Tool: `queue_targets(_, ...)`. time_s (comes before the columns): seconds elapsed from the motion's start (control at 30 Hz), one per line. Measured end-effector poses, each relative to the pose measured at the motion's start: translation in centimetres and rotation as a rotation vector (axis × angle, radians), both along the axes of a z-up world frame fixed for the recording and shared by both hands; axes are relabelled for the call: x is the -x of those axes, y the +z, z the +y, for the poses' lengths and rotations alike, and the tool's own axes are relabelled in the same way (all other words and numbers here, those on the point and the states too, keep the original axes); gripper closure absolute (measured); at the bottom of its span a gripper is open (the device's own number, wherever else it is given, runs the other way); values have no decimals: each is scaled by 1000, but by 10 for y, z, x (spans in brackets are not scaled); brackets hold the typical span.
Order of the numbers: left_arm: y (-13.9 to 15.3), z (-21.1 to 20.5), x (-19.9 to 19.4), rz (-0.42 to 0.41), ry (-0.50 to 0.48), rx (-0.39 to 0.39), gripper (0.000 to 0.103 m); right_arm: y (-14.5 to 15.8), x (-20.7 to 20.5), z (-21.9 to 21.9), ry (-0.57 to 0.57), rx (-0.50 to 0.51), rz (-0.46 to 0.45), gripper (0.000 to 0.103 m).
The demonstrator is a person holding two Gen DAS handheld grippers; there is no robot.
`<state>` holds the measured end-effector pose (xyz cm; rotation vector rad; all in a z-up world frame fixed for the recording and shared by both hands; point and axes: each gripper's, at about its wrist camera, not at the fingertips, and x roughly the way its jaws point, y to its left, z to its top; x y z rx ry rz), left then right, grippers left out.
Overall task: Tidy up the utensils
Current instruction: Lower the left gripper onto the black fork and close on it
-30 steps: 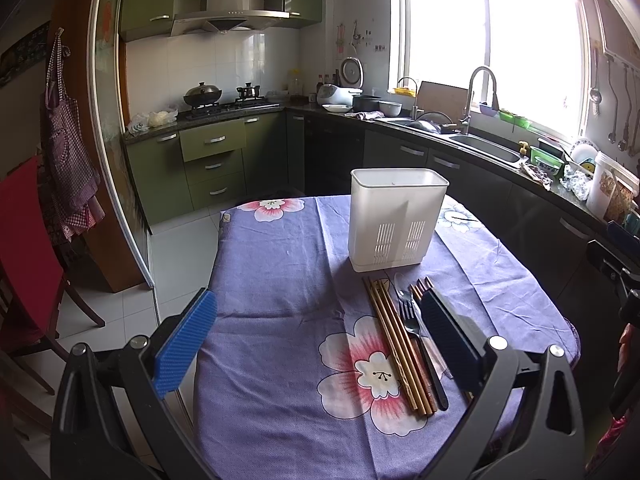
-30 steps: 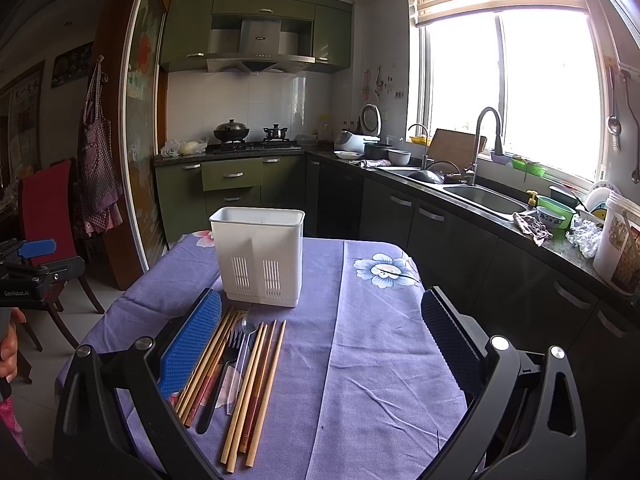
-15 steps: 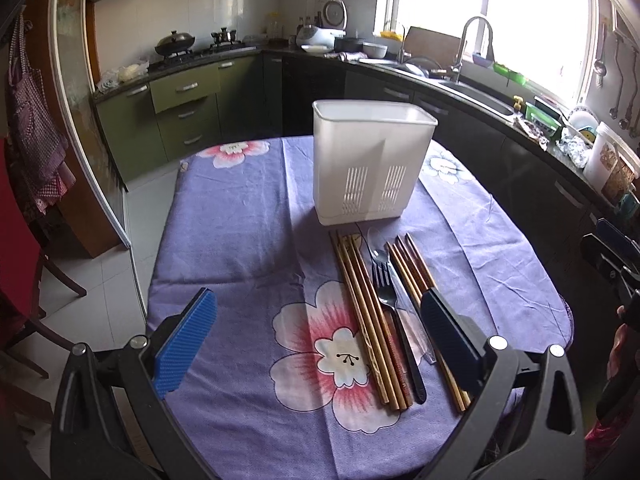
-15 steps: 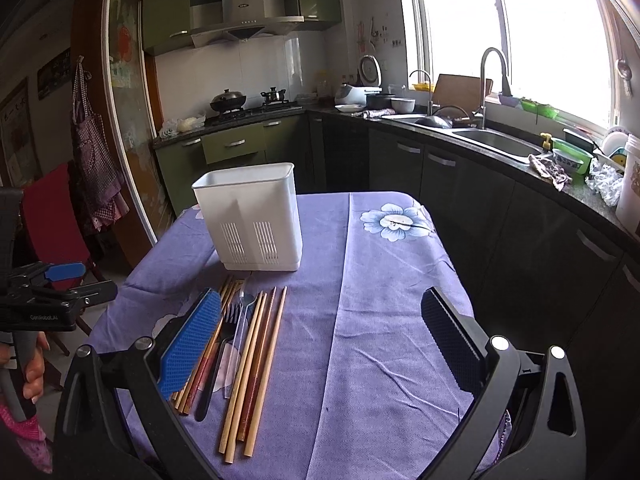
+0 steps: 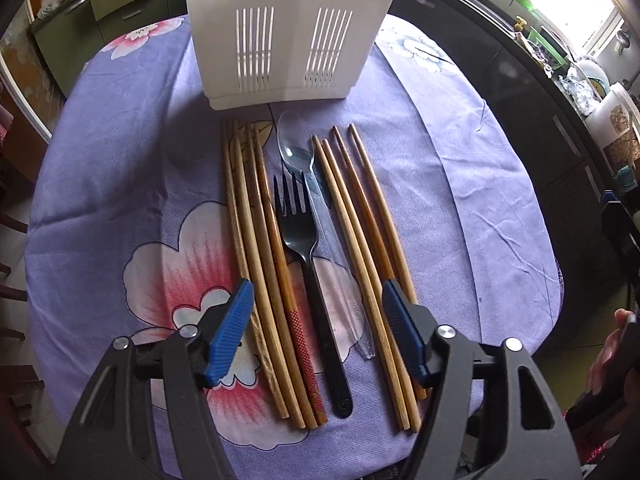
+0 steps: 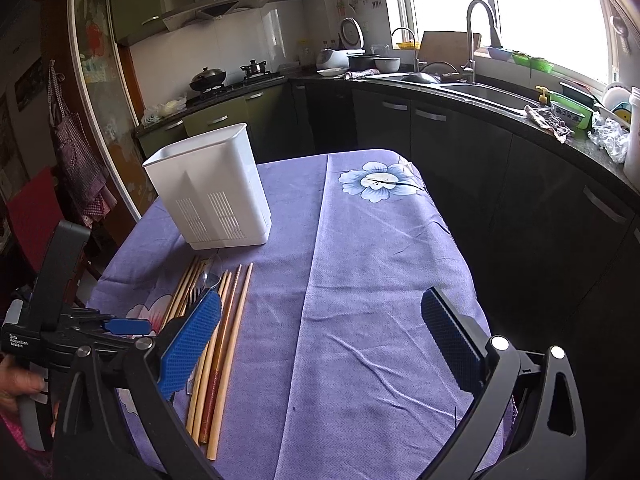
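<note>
A white slotted utensil holder (image 5: 288, 32) (image 6: 212, 192) stands on the purple flowered tablecloth (image 5: 460, 200). In front of it lie two groups of wooden chopsticks (image 5: 260, 260) (image 5: 360, 240), with a black fork (image 5: 304, 248) and a clear plastic spoon (image 5: 296, 152) between them. My left gripper (image 5: 317, 284) points steeply down over their handles. Its jaws are closing, and the blue pads (image 5: 236, 320) straddle most of the bundle without pressing on it. My right gripper (image 6: 320, 296) hangs open over bare cloth to the right of the chopsticks (image 6: 224, 332).
The table edge curves round close on the near and right sides. Dark cabinets and a counter with a sink (image 6: 492, 96) run along the right. A red chair (image 6: 32, 216) stands at the left. A person's hand (image 6: 16, 384) holds the left gripper's handle.
My left gripper has dropped and tipped down over the utensils, and its jaws have narrowed. My right gripper has moved lower and nearer the table.
</note>
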<state>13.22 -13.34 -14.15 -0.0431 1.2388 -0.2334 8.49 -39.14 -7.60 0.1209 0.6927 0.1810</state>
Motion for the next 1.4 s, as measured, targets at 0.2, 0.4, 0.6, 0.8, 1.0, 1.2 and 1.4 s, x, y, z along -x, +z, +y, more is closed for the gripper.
queue_targets(0.2,-10,-4,-7,50,13,12,58,-7,-5,-8,1,-20,11,4)
queue_targets(0.4,-14,-13,-15,65,9,6,74,-9,-3,-11,1,-26,13,4)
queue_targets(0.6,-14,-15,-14,61,9,-28,85,-7,-1,-13,-2,-32,4,4)
queue_targets(0.8,-18,-8,-15,70,35,-39,88,-8,-1,-10,6,-29,8,4)
queue_targets(1.0,-20,-11,-20,61,33,-57,88,-11,-3,-4,16,-24,15,4)
queue_targets(1.2,-20,-11,-20,29,19,-64,94,-12,-6,10,50,10,21,4)
queue_targets(1.4,7,4,-10,-36,17,20,94,-4,-29,32,151,-28,85,4)
